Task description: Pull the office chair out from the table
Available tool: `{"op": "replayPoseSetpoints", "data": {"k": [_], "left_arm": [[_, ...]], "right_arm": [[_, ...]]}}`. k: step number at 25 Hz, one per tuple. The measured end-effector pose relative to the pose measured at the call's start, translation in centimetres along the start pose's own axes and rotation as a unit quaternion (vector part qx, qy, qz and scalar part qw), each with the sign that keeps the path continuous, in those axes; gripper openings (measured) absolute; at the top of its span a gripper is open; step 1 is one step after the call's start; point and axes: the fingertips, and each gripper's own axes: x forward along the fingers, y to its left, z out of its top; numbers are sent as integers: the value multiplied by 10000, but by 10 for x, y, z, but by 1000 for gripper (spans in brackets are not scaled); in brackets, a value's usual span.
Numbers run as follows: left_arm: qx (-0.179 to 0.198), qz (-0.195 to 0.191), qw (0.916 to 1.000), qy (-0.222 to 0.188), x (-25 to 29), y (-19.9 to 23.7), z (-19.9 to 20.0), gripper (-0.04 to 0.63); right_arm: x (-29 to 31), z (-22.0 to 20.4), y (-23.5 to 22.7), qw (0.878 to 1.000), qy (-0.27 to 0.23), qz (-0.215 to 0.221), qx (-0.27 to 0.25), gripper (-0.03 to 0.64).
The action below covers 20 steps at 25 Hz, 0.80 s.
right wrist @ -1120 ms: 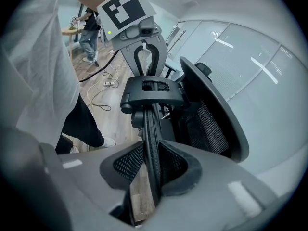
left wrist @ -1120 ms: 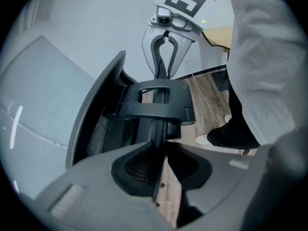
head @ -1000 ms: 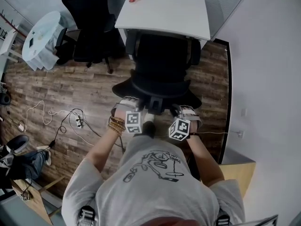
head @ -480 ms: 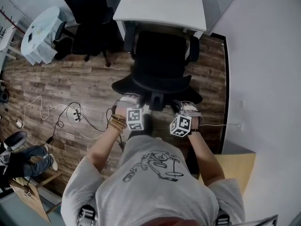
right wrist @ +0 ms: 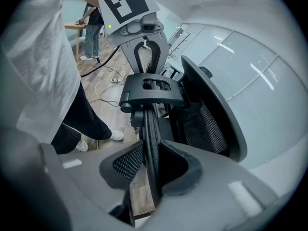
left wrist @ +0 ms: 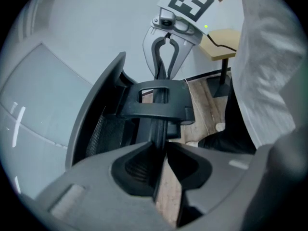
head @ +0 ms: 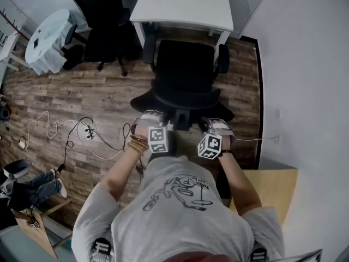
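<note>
The black office chair stands on the wood floor in front of the white table, its seat just out from under the table's edge. In the head view both grippers are at the top of the backrest, the left gripper on its left part and the right gripper on its right part. In the left gripper view the left gripper is shut on the thin backrest rim. In the right gripper view the right gripper is clamped on the same rim. The headrest bracket lies between them.
A second black chair and a round cloth-covered table stand at the upper left. Cables trail over the floor on the left. A person's legs are at the lower left. A wooden top and a white wall are on the right.
The chair has rolled away from the table toward me, with both grippers still clamped on its backrest. The table's edge no longer covers the seat.
</note>
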Motion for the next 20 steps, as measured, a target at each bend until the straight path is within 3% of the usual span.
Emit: {"op": "replayPoseSetpoints", "data": {"k": [11,20], "left_arm": [[-4,-71,9999,89,-22,-56,15,92],[-106,-35,9999,33,-39,-68,19,103]], "right_arm": [[-34,-5,55,10000,-49,6,-32,107],[-53,2,68,9999,-155,71,7,113]]}}
